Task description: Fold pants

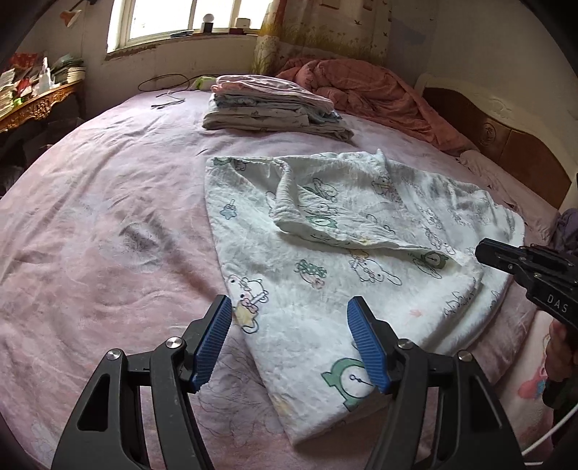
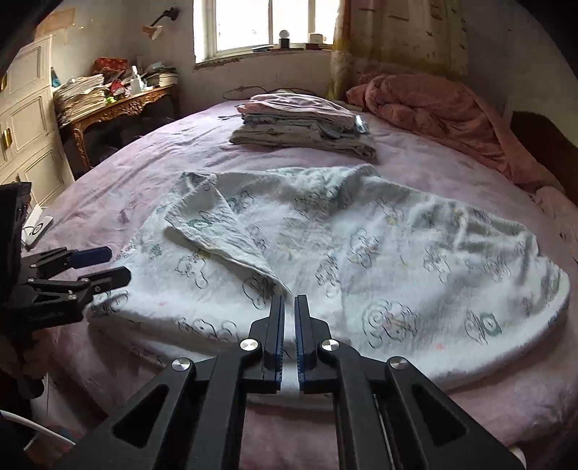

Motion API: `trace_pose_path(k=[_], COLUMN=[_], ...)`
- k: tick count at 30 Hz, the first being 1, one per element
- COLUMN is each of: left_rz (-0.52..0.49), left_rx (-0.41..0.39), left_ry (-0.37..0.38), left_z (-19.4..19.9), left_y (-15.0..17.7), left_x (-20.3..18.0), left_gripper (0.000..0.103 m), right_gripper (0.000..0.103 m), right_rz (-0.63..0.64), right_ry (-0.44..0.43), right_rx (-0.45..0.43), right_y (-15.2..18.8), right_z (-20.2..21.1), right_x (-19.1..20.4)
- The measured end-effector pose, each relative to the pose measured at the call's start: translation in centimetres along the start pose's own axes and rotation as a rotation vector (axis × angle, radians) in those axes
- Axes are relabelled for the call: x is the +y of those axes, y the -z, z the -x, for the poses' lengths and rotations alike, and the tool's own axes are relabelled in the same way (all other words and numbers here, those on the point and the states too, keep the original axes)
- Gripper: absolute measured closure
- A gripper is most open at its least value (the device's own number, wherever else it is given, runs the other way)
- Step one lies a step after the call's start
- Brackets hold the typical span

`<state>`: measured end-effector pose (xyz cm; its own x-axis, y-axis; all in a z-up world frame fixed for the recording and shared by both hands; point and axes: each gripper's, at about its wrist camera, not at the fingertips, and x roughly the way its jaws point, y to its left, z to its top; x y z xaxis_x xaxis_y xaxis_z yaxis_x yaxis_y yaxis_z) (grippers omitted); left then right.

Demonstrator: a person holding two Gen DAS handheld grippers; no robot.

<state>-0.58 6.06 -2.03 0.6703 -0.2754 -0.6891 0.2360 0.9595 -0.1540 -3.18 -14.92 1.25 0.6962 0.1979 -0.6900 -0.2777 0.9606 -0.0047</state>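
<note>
Your left tongs [image 1: 289, 340] hang open over the pants' [image 1: 325, 253] near end, your right tongs [image 2: 289, 325] are clenched on nothing, and the pants lie half-folded on the bed [image 1: 108, 235], with further folds left.

My left wrist camera rode just behind my left gripper [image 1: 289, 311] and looked down at a slant across the white printed pants [image 1: 325, 253] from their near left end, close above the cloth. My right wrist camera sat behind my right gripper [image 2: 289, 307] and looked the same way from the pants' near edge, farther right. Both views shared the pants, the folded stack [image 1: 271, 112] beyond them, the pink quilt [image 2: 433, 105] and the window [image 2: 267, 25]. Each camera caught the other gripper at its frame's edge.
</note>
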Motion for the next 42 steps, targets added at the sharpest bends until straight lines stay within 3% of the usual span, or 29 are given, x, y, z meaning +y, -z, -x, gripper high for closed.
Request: trace_pose_path(k=[3, 5, 12, 13, 16, 19, 22, 31, 37, 39, 42], left_rz=[0.029, 0.054, 0.123, 0.112, 0.091, 0.161, 0.254, 0.178, 0.198, 0.194, 0.187], left_rx=[-0.007, 0.002, -0.032, -0.045, -0.052, -0.028, 0.029, 0.029, 0.021, 0.022, 0.024], left_ry=[-0.054, -0.07, -0.146, -0.174, -0.24, -0.235, -0.189, -0.267, -0.248, -0.252, -0.258], left_z=[-0.4, -0.7, -0.5, -0.4, -0.6, -1.0, -1.8, -2.4, -2.4, -2.4, -2.4], left_y=[-0.1, -0.1, -0.4, -0.4, -0.8, -0.8, -0.6, -0.3, -0.3, -0.3, -0.2], left_x=[0.9, 1.5, 4.4, 4.6, 4.9, 6.5, 8.3, 7.2, 7.3, 7.2, 7.3], left_gripper=[0.038, 0.038, 0.038, 0.034, 0.0, 0.0, 0.0, 0.0, 0.0, 0.0, 0.0], right_gripper=[0.079, 0.044, 0.043, 0.043, 0.043, 0.041, 0.033, 0.032, 0.032, 0.042, 0.071], right_rz=[0.056, 0.101, 0.338, 0.366, 0.386, 0.381, 0.375, 0.333, 0.362, 0.403, 0.411], right_ry=[-0.044, -0.068, -0.074, -0.069, -0.068, -0.05, -0.022, 0.02, -0.014, 0.007, 0.007], right_rx=[0.014, 0.028, 0.115, 0.121, 0.132, 0.125, 0.117, 0.176, 0.187, 0.179, 0.186], right_y=[-2.1, -3.5, -5.9, -6.0, -6.3, -6.8, -7.1, -7.3, -7.5, -7.4, -7.5], right_z=[-2.2, -3.7, -9.1, -9.6, -10.5, -11.0, -11.5, -12.7, -13.2, -13.4, -13.6], right_x=[2.0, 3.4, 9.0, 9.6, 10.7, 11.1, 11.2, 11.0, 11.6, 12.3, 12.6])
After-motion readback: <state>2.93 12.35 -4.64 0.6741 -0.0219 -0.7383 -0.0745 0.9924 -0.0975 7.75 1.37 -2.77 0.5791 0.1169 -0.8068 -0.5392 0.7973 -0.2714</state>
